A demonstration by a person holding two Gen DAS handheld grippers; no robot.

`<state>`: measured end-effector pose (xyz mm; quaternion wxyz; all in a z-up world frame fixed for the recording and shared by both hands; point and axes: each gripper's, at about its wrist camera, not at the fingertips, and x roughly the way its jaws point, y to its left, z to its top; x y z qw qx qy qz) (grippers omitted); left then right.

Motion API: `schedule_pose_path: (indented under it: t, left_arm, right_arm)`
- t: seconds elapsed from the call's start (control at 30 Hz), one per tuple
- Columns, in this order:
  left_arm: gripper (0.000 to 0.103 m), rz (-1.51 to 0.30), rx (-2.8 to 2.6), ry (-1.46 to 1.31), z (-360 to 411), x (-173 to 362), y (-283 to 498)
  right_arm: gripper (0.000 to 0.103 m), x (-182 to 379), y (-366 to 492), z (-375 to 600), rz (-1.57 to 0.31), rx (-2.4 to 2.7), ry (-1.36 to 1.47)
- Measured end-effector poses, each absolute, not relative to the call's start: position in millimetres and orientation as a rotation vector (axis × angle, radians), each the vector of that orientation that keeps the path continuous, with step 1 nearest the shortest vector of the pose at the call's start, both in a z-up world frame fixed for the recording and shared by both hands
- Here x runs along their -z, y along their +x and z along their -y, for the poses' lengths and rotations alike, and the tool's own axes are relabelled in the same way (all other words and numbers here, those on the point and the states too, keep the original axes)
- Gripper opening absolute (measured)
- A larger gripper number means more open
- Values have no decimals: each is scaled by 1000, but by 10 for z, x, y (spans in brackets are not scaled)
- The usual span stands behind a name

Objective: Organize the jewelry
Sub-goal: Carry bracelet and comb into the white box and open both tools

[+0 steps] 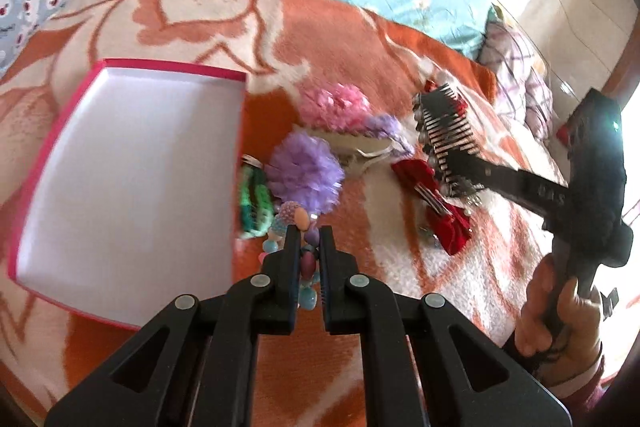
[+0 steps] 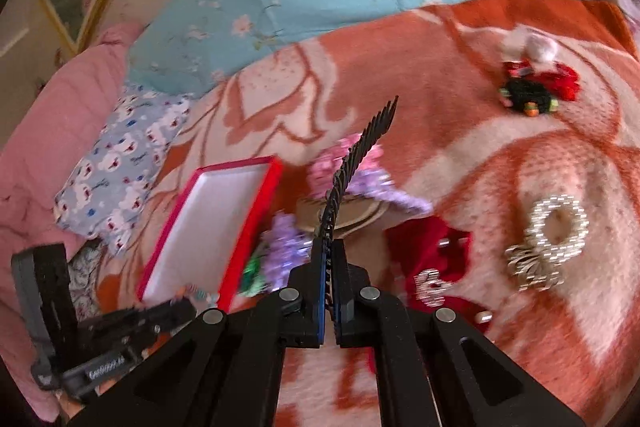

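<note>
My left gripper [image 1: 309,231] pinches the bead bracelet [image 1: 306,255], my right gripper [image 2: 331,247] the black comb [image 2: 360,155], both bound for the box [image 1: 132,163].

Right gripper [image 2: 331,247] clamps a black comb [image 2: 356,163] — perhaps a hair comb — beside the red box [image 2: 256,227].

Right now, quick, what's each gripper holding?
Left gripper: fingers shut on the beaded bracelet.
Right gripper: fingers shut on the black hair comb.
</note>
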<state>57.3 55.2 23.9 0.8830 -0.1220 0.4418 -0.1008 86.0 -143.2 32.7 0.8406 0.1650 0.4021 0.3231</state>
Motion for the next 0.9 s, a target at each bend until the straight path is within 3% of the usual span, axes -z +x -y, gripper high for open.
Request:
schedule_pose_path:
  t: [0.4,0.9]
  left_arm:
    - [7,-876,60,-310,-1279,-272,683]
    - [7,-881,-86,-303,-1977,-66,1492]
  right_arm:
    - [2,-393,771,495,-872,-862,302]
    - [2,-199,1367,-482,-922,-911,287]
